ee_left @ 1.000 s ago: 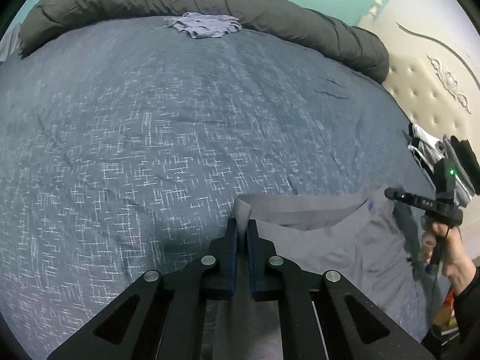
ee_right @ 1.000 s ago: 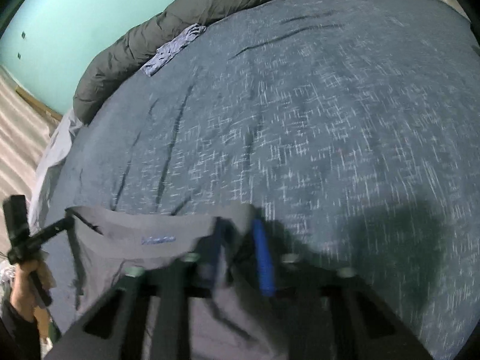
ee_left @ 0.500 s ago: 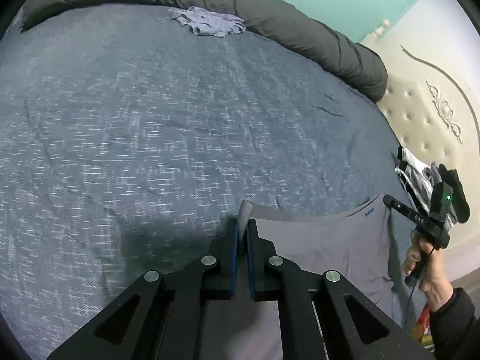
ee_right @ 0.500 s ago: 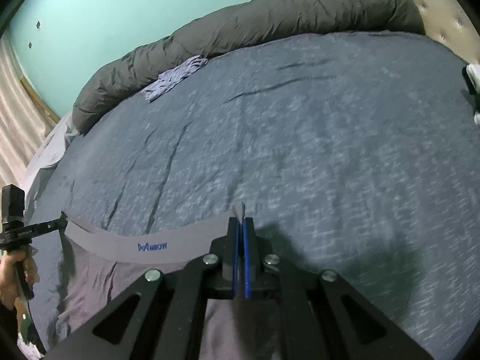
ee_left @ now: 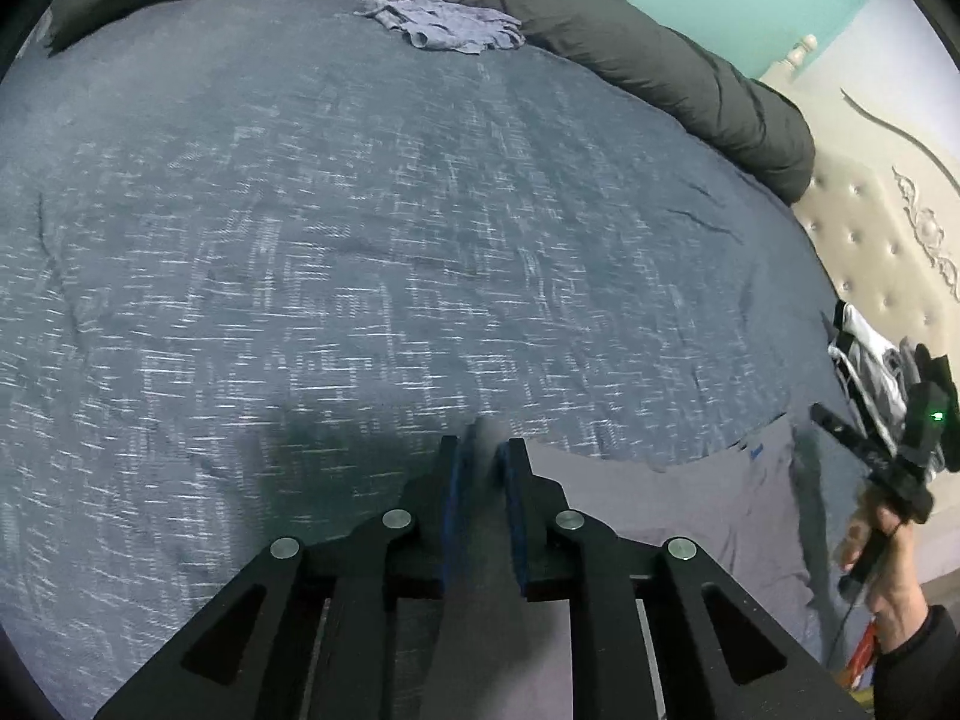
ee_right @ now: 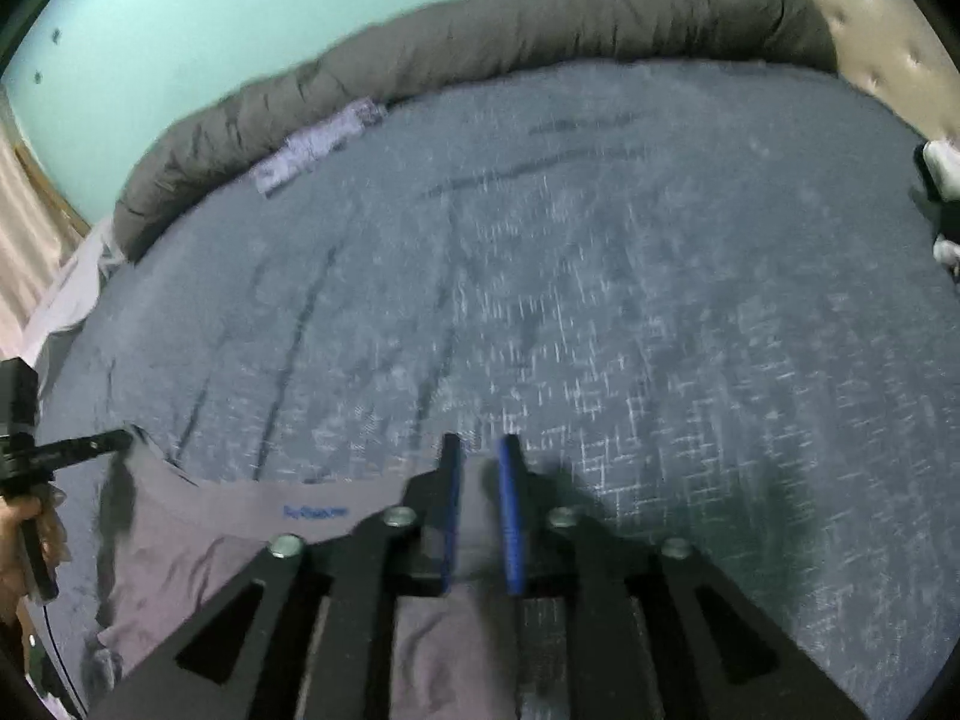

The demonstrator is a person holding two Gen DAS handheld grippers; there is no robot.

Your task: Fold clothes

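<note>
Lying flat at the near edge of the blue-grey bedspread (ee_left: 372,252), the grey garment (ee_left: 672,516) has its waistband stretched between both grippers.

Left gripper (ee_left: 485,450) stands narrowly parted, with the garment's left waistband corner lying loose between its blue pads (ee_left: 515,516). Right gripper (ee_right: 480,450) is likewise slightly apart over the right corner, cloth between its fingers, grip unclear. A crumpled lilac cloth (ee_left: 441,29) rests at the bedspread's far edge against the rolled dark duvet (ee_left: 648,54).
</note>
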